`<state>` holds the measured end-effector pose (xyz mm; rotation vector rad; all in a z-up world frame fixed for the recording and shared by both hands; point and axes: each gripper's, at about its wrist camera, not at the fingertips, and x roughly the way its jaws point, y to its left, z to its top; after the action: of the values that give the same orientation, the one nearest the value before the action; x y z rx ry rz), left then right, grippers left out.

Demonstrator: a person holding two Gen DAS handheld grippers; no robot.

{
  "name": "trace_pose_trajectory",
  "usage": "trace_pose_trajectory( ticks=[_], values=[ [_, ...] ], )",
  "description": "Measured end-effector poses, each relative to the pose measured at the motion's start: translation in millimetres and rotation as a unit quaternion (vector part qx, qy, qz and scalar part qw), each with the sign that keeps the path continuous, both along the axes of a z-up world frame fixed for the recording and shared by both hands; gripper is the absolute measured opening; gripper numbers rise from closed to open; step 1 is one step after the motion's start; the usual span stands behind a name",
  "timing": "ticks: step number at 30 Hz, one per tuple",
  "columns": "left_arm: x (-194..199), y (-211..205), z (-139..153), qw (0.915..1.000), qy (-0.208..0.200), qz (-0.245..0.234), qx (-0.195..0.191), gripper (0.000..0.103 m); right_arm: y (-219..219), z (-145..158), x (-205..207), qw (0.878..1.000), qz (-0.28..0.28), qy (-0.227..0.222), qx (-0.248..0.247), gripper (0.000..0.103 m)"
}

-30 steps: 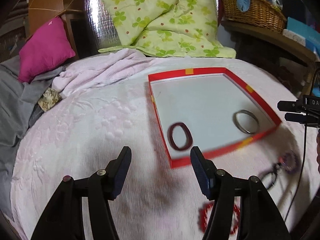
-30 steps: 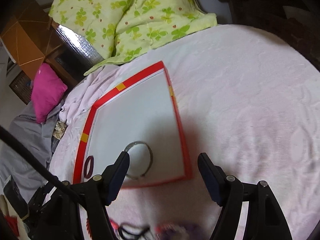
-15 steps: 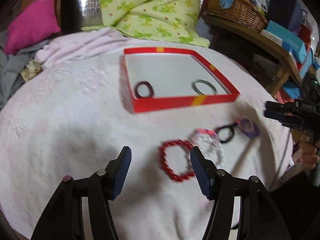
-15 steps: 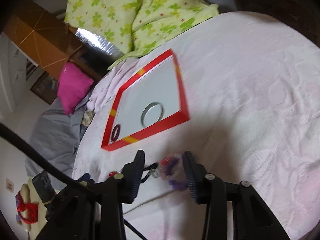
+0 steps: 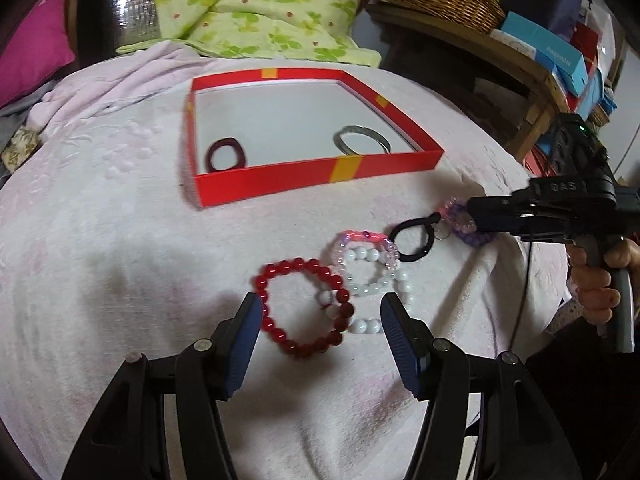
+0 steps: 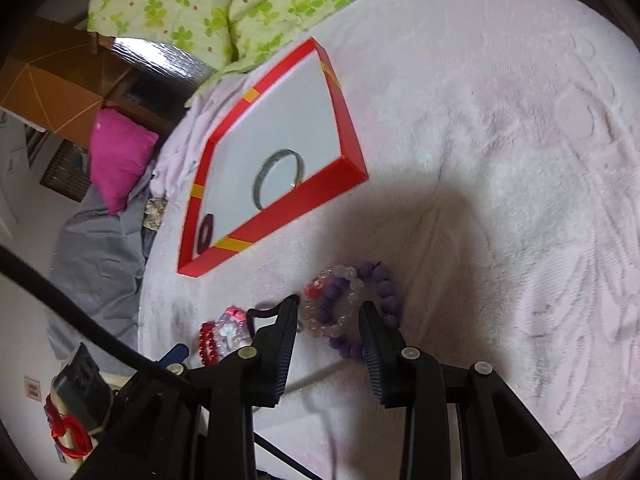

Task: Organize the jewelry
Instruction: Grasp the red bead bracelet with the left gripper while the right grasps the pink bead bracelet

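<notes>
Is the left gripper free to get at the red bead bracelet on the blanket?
Probably yes. The left gripper stands open right over the red bead bracelet, nothing between; the white bead bracelet overlaps its far side and might come along.

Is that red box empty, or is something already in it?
Not empty: the red box holds a dark red ring and a silver bangle.

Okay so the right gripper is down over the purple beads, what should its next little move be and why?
Probably finish closing on the purple bead bracelet, then lift. The right gripper has its jaws closing with the purple and clear beads between them, though no firm pinch shows yet. The red tray just beyond already holds a silver bangle, so that seems the destination.
</notes>
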<state>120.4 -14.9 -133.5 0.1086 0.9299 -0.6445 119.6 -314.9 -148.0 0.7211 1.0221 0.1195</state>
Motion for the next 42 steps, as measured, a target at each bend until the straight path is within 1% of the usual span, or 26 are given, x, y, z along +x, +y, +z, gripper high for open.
trace_pose_trajectory(
  ticks=[1,2,3,4,5,7,10,13,19,21,24,25,26,27,28,29,33,35,37,38,39,41,42],
  values=[
    [1,-3,-1,1.0,0.003,-0.002,0.001,0.062,0,-3,1,1.0,-0.006,0.005,0.002,0.027],
    [2,-5,-3,1.0,0.005,-0.002,0.002,0.062,0,-5,3,1.0,-0.011,0.007,0.006,0.019],
    [2,-7,-4,1.0,0.007,-0.005,0.002,0.056,0,-6,4,1.0,-0.015,0.005,0.01,0.016],
    [3,-10,-5,0.9999,0.007,-0.008,0.003,0.046,0,-4,5,1.0,-0.018,-0.001,0.01,0.014],
    [3,-12,-5,0.9999,0.008,-0.013,0.003,0.041,1,-1,5,1.0,-0.019,-0.008,0.006,0.008],
    [2,-15,-6,0.9997,0.008,-0.022,0.002,0.024,2,9,2,0.999,-0.024,-0.034,-0.006,0.007],
    [1,-19,-8,0.9994,0.005,-0.033,0.01,0.01,1,15,0,0.998,-0.021,-0.053,-0.001,0.005],
    [5,-17,-9,0.9996,0.011,-0.024,0.009,0.01,-2,15,-1,0.998,-0.022,-0.06,0.018,0.005],
    [11,-2,-5,1.0,0.003,0.001,0.008,0.009,-11,20,-6,0.995,-0.029,-0.084,0.045,0.005],
    [14,4,-5,0.9999,-0.001,0.013,0.01,0.009,-12,19,-6,0.995,-0.032,-0.078,0.045,0.005],
    [18,12,-5,0.9996,0.001,0.027,0.01,0.009,-15,14,-5,0.996,-0.041,-0.063,0.054,0.009],
    [18,13,-6,0.9995,0.0,0.029,0.011,0.009,-15,13,-4,0.996,-0.042,-0.057,0.058,0.012],
    [19,14,-6,0.9994,-0.001,0.031,0.014,0.009,-16,11,-3,0.996,-0.044,-0.052,0.061,0.024],
    [19,14,-7,0.9994,0.0,0.032,0.015,0.009,-17,10,-3,0.996,-0.048,-0.048,0.063,0.04],
    [18,14,-7,0.9994,0.0,0.032,0.015,0.009,-16,8,-3,0.996,-0.051,-0.044,0.063,0.046],
    [18,13,-8,0.9994,0.0,0.032,0.015,0.009,-16,7,-2,0.996,-0.053,-0.044,0.061,0.047],
    [18,12,-9,0.9994,0.001,0.029,0.018,0.009,-8,3,4,0.997,-0.039,-0.044,0.055,0.046],
    [17,12,-10,0.9995,0.001,0.027,0.018,0.009,-4,0,8,0.998,-0.035,-0.035,0.045,0.041],
    [17,13,-10,0.9995,0.001,0.027,0.017,0.009,0,-6,13,0.999,-0.034,-0.017,0.033,0.026],
    [17,13,-9,0.9995,0.001,0.028,0.016,0.009,2,-9,15,0.999,-0.033,-0.01,0.027,0.014],
    [17,14,-9,0.9995,0.0,0.029,0.014,0.009,4,-9,16,0.999,-0.032,-0.004,0.015,0.01],
    [17,18,-6,0.9995,-0.003,0.031,0.007,0.009,8,-5,15,1.0,-0.025,-0.011,-0.01,0.009],
    [17,20,-5,0.9995,-0.005,0.032,0.005,0.009,11,1,14,0.999,-0.019,-0.023,-0.022,0.009]
  ],
)
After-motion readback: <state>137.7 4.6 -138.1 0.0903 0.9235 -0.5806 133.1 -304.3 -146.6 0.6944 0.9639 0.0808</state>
